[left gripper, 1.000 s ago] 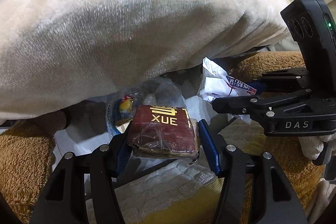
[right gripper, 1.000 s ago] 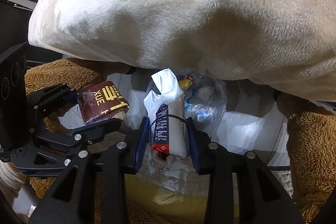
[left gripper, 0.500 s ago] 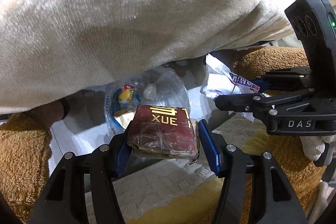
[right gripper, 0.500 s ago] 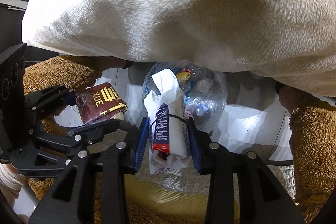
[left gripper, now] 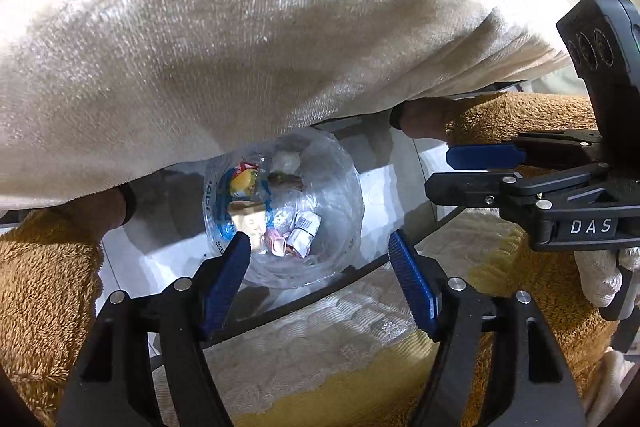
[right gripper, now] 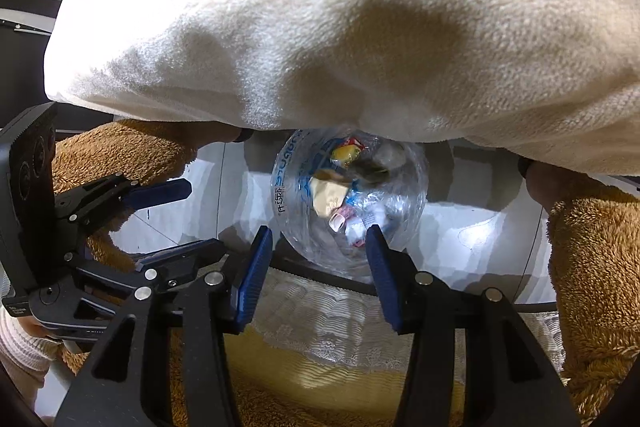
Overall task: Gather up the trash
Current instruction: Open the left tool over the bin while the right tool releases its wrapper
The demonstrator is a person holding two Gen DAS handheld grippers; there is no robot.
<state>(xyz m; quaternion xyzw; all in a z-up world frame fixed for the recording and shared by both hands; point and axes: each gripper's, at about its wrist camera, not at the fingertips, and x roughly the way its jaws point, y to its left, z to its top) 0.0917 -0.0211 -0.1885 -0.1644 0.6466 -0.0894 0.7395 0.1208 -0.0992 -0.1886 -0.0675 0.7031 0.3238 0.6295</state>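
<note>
left wrist view: the left gripper (left gripper: pixel 320 247) held a dark red packet a second ago; now its jaws have just been opening and stand wide with nothing between them. the packet is gone from the fingers, and i cannot pick it out below. under the gripper sits one clear plastic container (left gripper: pixel 344 187) on the pale floor, holding a handful of scraps: a yellow and red wrapper (left gripper: pixel 242 179), a tan piece, a small white folded paper (left gripper: pixel 304 227), too jumbled to count exactly. one cream blanket (left gripper: pixel 240 47) hangs over the top. the right gripper (left gripper: pixel 452 169) shows at the right edge, empty.

right wrist view: the right gripper (right gripper: pixel 318 239), which pinched a white wrapper before, has just been opening too; its jaws stand narrowly apart and hold nothing. the same container (right gripper: pixel 412 187) lies just beyond its two blue pads (right gripper: pixel 256 267). the left gripper (right gripper: pixel 176 219) is at the left, empty. two brown fleece sleeves (right gripper: pixel 592 247) flank the container.
</note>
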